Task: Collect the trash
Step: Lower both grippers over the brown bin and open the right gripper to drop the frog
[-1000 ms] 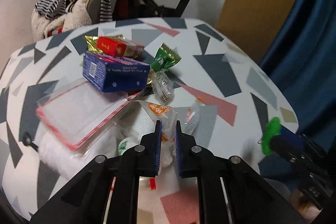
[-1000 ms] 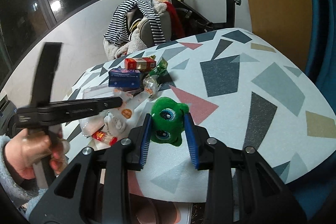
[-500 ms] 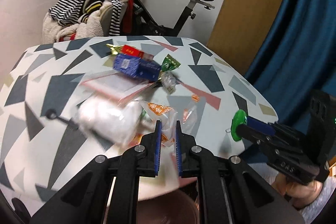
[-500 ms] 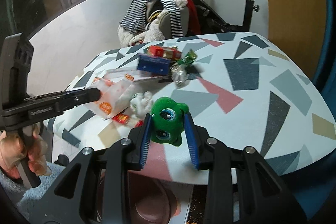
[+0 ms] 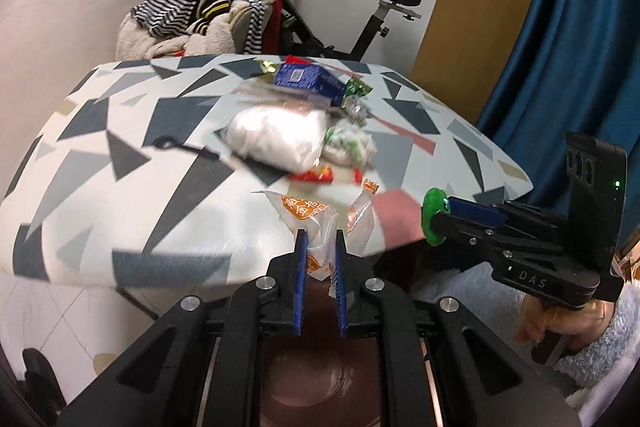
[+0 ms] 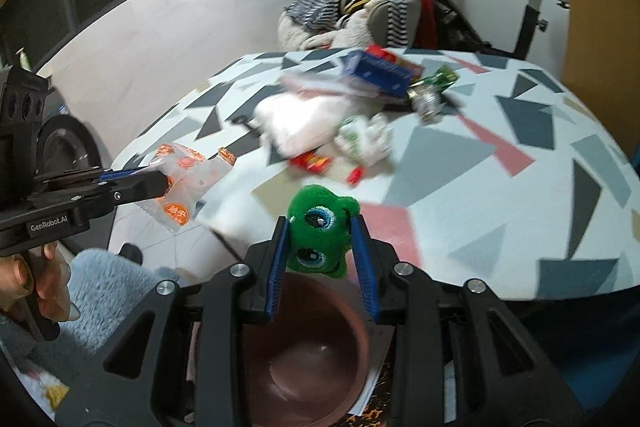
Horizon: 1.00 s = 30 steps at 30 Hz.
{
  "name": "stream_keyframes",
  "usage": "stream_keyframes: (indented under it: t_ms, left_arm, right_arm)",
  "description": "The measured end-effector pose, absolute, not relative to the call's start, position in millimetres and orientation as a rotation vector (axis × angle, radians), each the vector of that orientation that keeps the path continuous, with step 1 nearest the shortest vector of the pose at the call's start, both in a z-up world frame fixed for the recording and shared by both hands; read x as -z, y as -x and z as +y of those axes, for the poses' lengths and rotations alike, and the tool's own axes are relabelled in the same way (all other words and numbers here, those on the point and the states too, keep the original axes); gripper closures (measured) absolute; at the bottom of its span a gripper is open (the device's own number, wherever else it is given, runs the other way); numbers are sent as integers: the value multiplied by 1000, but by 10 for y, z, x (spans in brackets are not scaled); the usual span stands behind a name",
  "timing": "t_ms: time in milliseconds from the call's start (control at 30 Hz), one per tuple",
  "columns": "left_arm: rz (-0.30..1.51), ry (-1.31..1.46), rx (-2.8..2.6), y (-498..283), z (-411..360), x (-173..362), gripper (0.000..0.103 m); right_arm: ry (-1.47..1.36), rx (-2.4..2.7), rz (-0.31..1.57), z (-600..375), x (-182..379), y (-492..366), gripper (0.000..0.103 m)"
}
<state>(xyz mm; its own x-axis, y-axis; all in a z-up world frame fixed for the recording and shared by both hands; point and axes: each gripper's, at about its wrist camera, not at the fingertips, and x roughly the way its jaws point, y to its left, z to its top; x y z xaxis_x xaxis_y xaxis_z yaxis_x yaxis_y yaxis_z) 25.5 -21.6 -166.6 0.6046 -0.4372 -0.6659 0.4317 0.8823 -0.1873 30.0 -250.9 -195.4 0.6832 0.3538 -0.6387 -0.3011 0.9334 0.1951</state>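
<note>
Below you, the brown bin [image 6: 304,339] waits. Your left gripper [image 5: 319,247] pinches the clear orange-printed wrapper [image 5: 312,223]; your right gripper [image 6: 320,243] clamps the green plush toy [image 6: 320,227]. Release off-centre and either misses. Beyond, the trash pile [image 5: 296,135] sits near the table [image 5: 120,195] edge.

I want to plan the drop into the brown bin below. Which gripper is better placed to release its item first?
Right, probably: the right gripper holds the green plush toy directly above the brown bin.
</note>
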Motion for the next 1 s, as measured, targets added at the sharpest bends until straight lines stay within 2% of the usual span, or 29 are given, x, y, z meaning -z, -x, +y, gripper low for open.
stream_keyframes:
  t_ms: [300,733,1000]
  left_arm:
    - [817,84,443,-70,41,2021,90]
    - [873,142,420,-78,203,2453,90]
    - [900,109,441,-85,112,2529,89]
  right_arm:
    - [-108,-449,782,-2211,2296,-187,69]
    - [-73,-410,1007,-1989,3036,-388,68]
    - [-33,-379,1046,-1948,3117,-395,67]
